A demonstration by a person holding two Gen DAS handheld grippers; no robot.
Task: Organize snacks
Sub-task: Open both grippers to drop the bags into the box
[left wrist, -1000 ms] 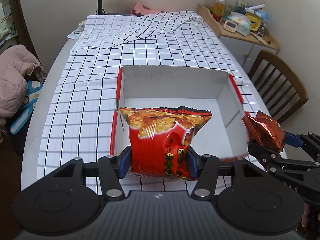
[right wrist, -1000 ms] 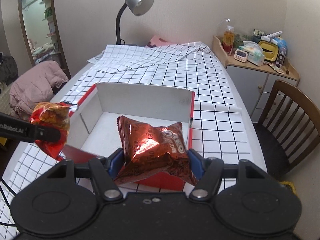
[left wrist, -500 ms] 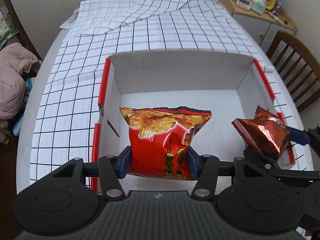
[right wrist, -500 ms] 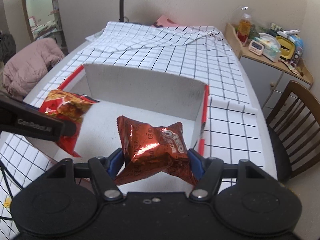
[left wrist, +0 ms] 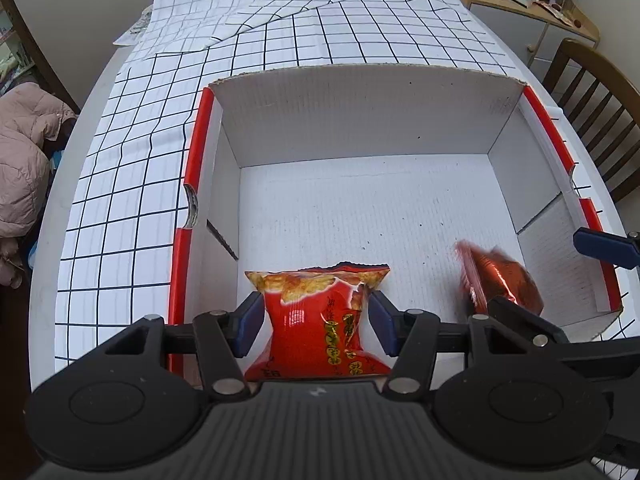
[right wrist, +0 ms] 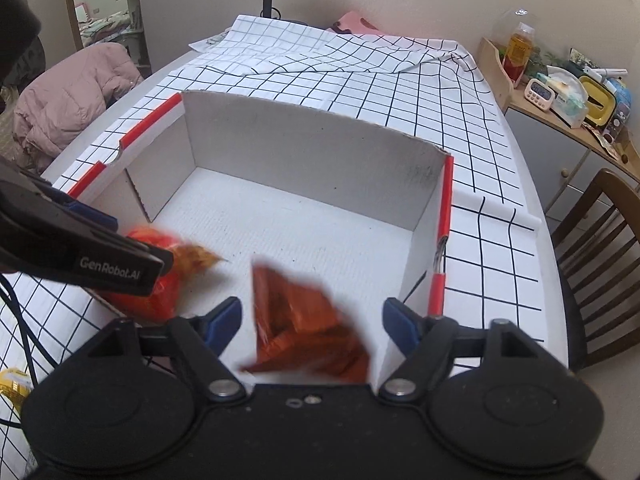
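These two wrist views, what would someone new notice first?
The big white cardboard box with red rims fills the middle of the checked tablecloth. Low over its near edge, the left gripper squeezes a red chip bag. To its right a blurred copper foil packet sits between the open fingers of the right gripper.

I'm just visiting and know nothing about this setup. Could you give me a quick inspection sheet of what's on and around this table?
Surface: table under a white cloth with black grid lines.
Job's things: open white cardboard box with red edges; red chip bag; shiny brown foil cookie packet, blurred, over the box floor.
Clutter: yellow packet at the near edge.
Grippers: left gripper shut on the chip bag; right gripper open, packet loose between its fingers.
Cables: black cable on the left.
Surroundings: wooden chair, pink jacket, cluttered side cabinet.
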